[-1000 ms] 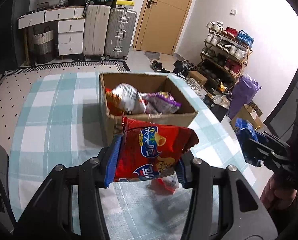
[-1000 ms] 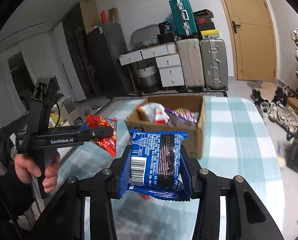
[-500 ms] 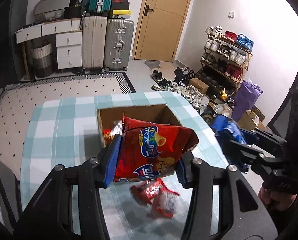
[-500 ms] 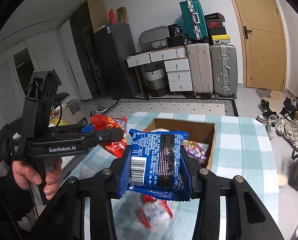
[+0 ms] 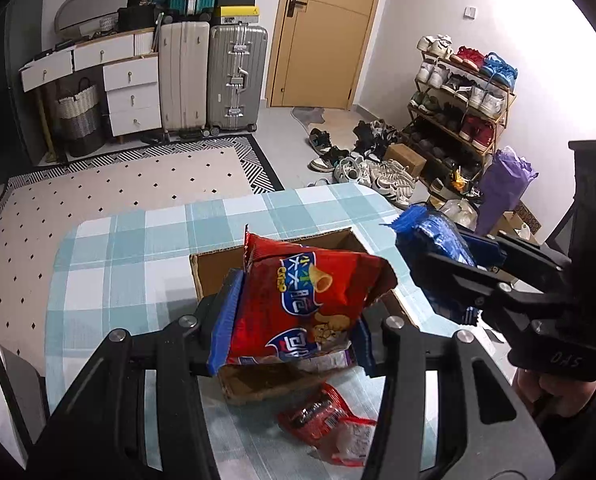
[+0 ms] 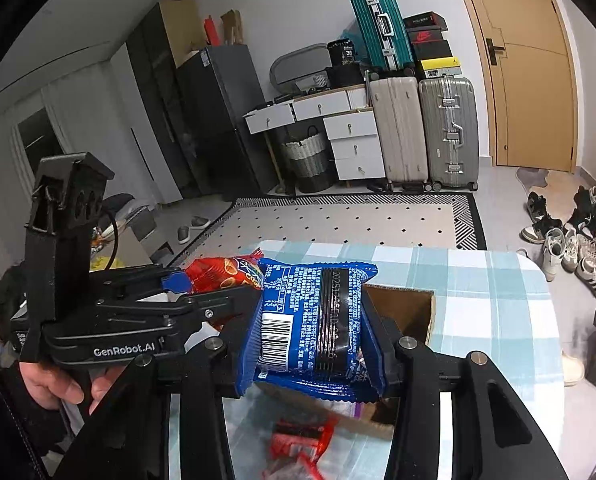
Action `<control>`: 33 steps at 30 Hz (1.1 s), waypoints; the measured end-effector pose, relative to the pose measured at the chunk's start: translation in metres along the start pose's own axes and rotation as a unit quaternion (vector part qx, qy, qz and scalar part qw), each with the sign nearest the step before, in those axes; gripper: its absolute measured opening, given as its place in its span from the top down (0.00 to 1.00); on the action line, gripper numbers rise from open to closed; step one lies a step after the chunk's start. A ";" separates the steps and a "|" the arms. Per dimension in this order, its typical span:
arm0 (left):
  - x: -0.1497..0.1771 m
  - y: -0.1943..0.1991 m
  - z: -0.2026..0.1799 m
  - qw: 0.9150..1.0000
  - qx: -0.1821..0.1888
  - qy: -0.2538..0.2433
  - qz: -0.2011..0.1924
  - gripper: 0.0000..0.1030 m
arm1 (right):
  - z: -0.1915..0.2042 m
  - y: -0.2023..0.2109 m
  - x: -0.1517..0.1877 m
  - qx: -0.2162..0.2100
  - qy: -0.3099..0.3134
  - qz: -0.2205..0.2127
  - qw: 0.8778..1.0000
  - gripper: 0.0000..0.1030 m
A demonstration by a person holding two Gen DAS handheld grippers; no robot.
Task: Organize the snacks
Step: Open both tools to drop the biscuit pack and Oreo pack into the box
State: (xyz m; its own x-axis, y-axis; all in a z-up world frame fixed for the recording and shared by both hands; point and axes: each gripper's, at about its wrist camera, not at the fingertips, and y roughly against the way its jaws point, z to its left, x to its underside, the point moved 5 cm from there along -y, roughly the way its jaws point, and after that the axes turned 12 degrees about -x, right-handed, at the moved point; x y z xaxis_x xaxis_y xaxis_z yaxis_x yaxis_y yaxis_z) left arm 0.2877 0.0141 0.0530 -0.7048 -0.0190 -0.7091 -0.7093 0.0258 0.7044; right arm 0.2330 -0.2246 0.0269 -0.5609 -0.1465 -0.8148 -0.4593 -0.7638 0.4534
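My left gripper (image 5: 290, 332) is shut on a red chip bag (image 5: 310, 304) and holds it high over the open cardboard box (image 5: 214, 268). My right gripper (image 6: 314, 340) is shut on a blue snack packet (image 6: 306, 320), also above the box (image 6: 402, 308). Each gripper shows in the other's view: the right one with its blue packet (image 5: 434, 248) at the right, the left one with the red bag (image 6: 218, 276) at the left. The box contents are mostly hidden by the held bags.
A red and white snack packet (image 5: 330, 428) lies on the checked tablecloth (image 5: 138, 248) in front of the box, also in the right wrist view (image 6: 298, 440). Suitcases, drawers and a shoe rack stand beyond the table. A carpet lies on the floor.
Both grippers have risen and pulled back with their packets. The box now sits lower in both views, and the two grippers are closer together.
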 end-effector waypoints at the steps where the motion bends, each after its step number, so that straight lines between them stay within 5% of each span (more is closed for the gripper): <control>1: -0.002 -0.009 0.001 1.000 0.005 0.001 0.006 0.56 | -0.003 -0.004 -0.002 0.009 0.005 0.001 1.000 0.57; 12: -0.003 -0.091 0.003 0.999 0.008 -0.013 0.044 0.56 | -0.050 -0.059 0.010 0.031 -0.005 0.028 0.999 0.57; 22: 0.004 -0.127 0.007 0.998 0.016 -0.012 0.054 0.55 | -0.076 -0.084 0.029 0.030 -0.020 0.047 0.998 0.53; 23: 0.005 -0.128 0.009 0.999 0.006 -0.013 0.052 0.53 | -0.076 -0.084 0.030 0.032 -0.017 0.048 0.998 0.47; 25: 0.005 -0.129 0.013 0.998 0.000 -0.010 0.054 0.34 | -0.074 -0.082 0.032 0.029 -0.007 0.045 0.999 0.30; 33: 0.006 -0.106 0.019 0.999 -0.008 -0.011 0.038 0.25 | -0.058 -0.043 0.036 0.043 0.025 0.008 0.999 0.26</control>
State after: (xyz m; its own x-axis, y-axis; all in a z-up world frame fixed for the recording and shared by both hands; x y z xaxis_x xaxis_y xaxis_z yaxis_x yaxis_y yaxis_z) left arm 0.3583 0.0299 -0.0266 -0.7565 0.0047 -0.6539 -0.6539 0.0106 0.7565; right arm 0.2729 -0.2332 -0.0428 -0.5339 -0.1911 -0.8237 -0.5096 -0.7046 0.4938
